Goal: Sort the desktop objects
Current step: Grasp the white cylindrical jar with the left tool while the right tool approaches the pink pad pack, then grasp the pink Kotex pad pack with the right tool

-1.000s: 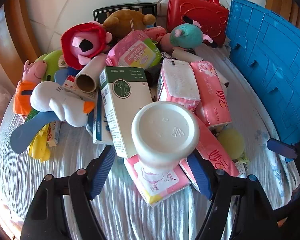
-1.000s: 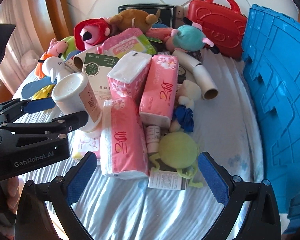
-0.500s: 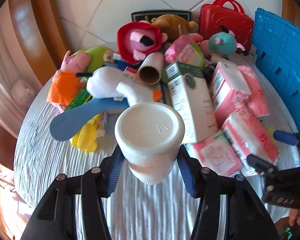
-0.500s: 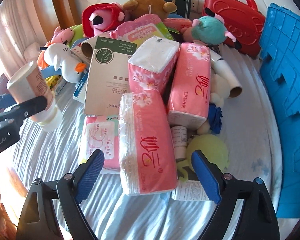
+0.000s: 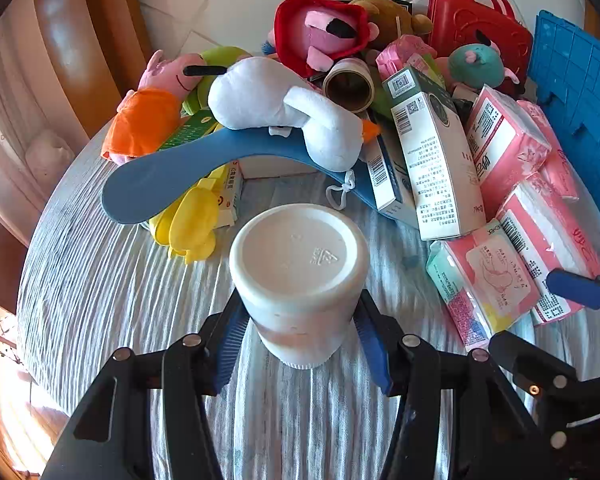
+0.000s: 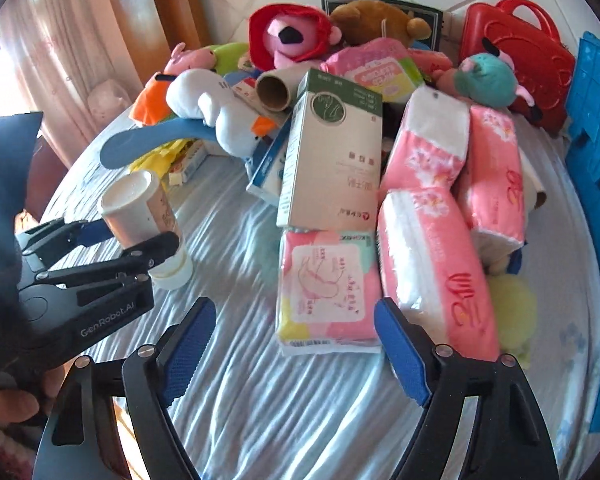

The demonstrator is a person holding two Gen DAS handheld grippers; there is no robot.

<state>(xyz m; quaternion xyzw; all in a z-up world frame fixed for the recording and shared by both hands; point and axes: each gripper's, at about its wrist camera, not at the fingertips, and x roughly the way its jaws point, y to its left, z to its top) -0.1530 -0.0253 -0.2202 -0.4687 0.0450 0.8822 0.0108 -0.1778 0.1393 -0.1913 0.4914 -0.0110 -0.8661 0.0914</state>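
My left gripper (image 5: 300, 332) is shut on a white plastic bottle (image 5: 300, 264), whose flat bottom faces the camera. The bottle (image 6: 140, 208) hangs tilted just over the striped tablecloth (image 5: 100, 300), left of the pile. My right gripper (image 6: 296, 344) is closing, and its blue pads (image 6: 400, 348) stand apart from everything. The near end of a pink wet-wipes pack (image 6: 328, 292) lies between and just ahead of its fingertips. A pink tissue pack (image 6: 436, 268) lies to the right of the wipes, and a green-and-white carton (image 6: 332, 160) behind them.
Plush toys (image 6: 296, 36), a cardboard tube (image 6: 274, 88), a blue flat tool (image 5: 172, 172) and a yellow toy (image 5: 192, 224) crowd the far side. A red case (image 6: 516, 56) and a blue crate (image 6: 596, 160) stand at the right. The cloth's edge (image 5: 32, 280) drops off at the left.
The left gripper has closed on the bottle and carried it left and lower, off the pile. The right gripper has moved left toward the wipes pack, with its jaws narrowing.
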